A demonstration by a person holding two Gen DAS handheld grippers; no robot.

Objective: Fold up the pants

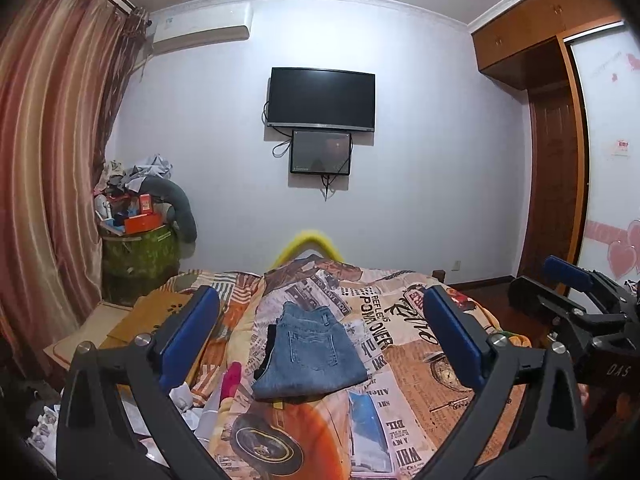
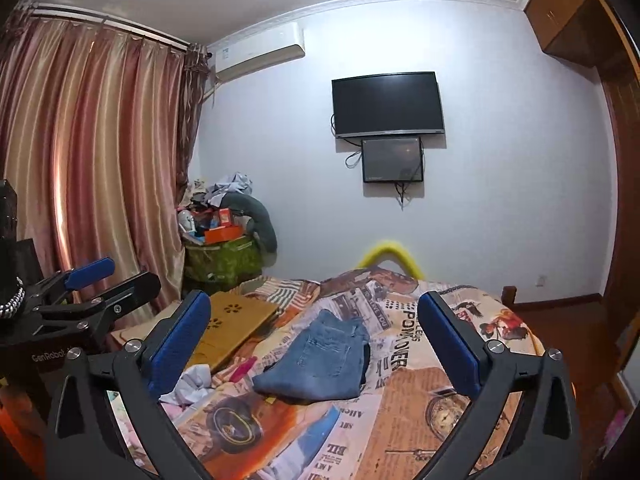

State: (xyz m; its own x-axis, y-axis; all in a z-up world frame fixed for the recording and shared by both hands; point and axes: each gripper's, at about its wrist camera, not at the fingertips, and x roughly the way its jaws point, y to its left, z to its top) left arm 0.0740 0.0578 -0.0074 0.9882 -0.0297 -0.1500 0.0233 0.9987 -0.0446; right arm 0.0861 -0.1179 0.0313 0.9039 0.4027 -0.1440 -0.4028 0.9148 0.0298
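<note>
Blue denim pants (image 1: 310, 354) lie folded into a compact rectangle on the bed's printed quilt (image 1: 400, 400), back pocket up; they also show in the right wrist view (image 2: 324, 360). My left gripper (image 1: 320, 336) is open and empty, held above and short of the pants. My right gripper (image 2: 314, 340) is open and empty too, likewise hovering back from them. The right gripper shows at the right edge of the left wrist view (image 1: 576, 292), and the left gripper at the left edge of the right wrist view (image 2: 96, 280).
A flat brown board (image 2: 230, 326) lies on the bed's left side. Crumpled white cloth (image 2: 192, 384) and a pink item (image 2: 242, 368) lie left of the pants. A cluttered green bin (image 2: 224, 256) stands by the curtain (image 2: 88, 168). A wardrobe (image 1: 560, 160) is at the right.
</note>
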